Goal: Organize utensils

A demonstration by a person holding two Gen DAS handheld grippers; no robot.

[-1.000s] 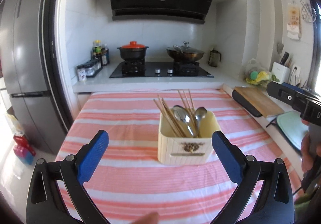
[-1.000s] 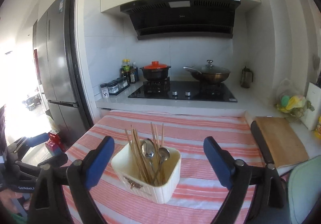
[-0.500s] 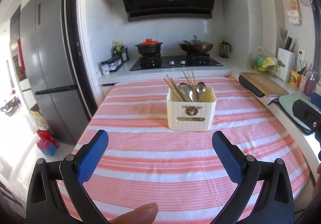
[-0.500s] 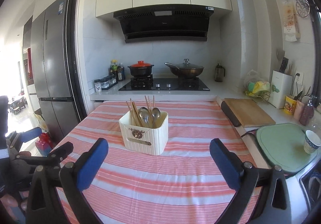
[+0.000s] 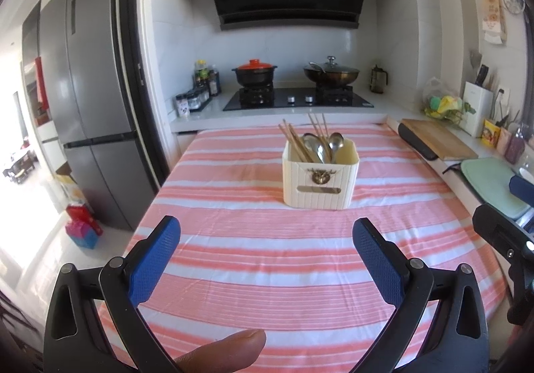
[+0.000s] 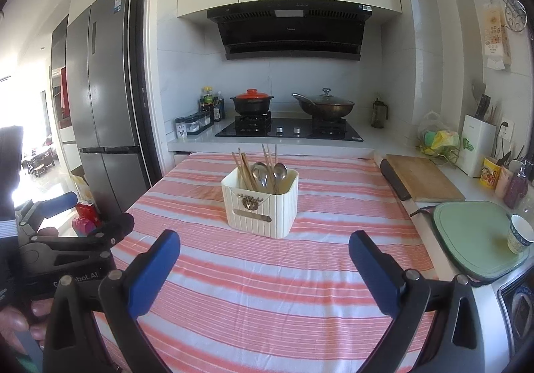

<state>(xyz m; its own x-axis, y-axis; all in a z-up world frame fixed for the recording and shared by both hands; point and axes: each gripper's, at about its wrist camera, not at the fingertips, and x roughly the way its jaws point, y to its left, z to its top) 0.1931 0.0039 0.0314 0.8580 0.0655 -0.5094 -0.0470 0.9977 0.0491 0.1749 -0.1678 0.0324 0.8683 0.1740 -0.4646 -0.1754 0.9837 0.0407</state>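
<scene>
A cream ribbed plastic utensil holder [image 5: 319, 177] with a small brass ornament on its front stands upright near the middle of the table [image 5: 267, 272], which is covered in a pink-and-white striped cloth. Inside it, thin wooden chopsticks [image 5: 295, 142] lean to the left and the steel spoons [image 5: 322, 146] stand bowl-up beside them, all in the one bin. The left gripper [image 5: 266, 251] hangs spread wide and empty over the near part of the cloth, well short of the holder; the right gripper [image 6: 263, 261] is likewise released, holding nothing, and also well apart from it.

The chopsticks look light, stiff and slim, so they would likely roll or slip unless pinched as a bundle around mid-length. The spoons seem smooth and slick; the narrow handle just below the bowl is probably the surest hold. The holder itself appears light and could tip or slide on the cloth if a utensil drags against its rim.
</scene>
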